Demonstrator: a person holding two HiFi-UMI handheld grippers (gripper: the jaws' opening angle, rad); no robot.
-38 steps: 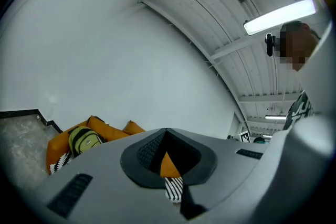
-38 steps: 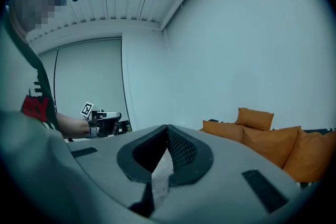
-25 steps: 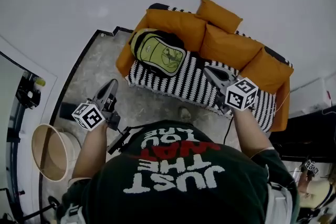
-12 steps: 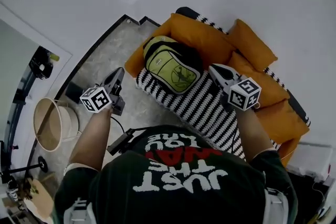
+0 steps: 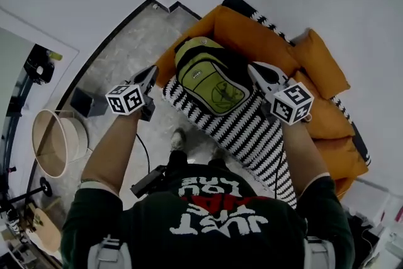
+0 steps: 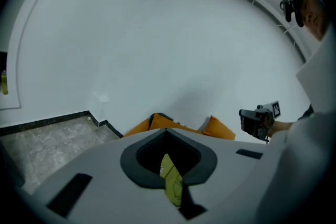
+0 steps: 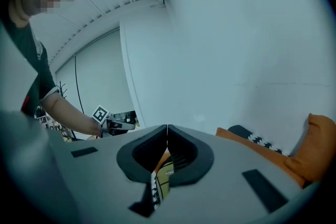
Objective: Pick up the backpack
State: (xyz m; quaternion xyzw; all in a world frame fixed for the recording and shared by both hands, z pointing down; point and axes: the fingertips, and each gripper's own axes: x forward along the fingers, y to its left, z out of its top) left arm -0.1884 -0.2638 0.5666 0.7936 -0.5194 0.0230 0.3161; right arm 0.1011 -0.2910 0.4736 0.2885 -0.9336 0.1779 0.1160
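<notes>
A green-and-black backpack (image 5: pixel 213 77) lies on the striped throw of an orange sofa (image 5: pixel 252 41), at the sofa's left end. My left gripper (image 5: pixel 153 71) hangs shut just off the backpack's left side, past the sofa's arm, and holds nothing. The right gripper (image 5: pixel 254 68) is also shut and empty, close to the backpack's right edge. In the left gripper view the jaws (image 6: pixel 166 130) meet, and a strip of the green backpack (image 6: pixel 171 186) shows below them. The right gripper view shows its own jaws (image 7: pixel 167 126) closed, with a sliver of backpack (image 7: pixel 166 178) beneath.
Orange cushions (image 5: pixel 324 63) line the sofa's back against the white wall. On the marble floor at the left stand a round beige tub (image 5: pixel 53 145) and a dark box (image 5: pixel 87 102). The person's foot (image 5: pixel 178 138) is near the sofa's front edge.
Both grippers have moved forward and down toward the sofa. They now flank the backpack, which was farther ahead of them before. Both stayed shut.
</notes>
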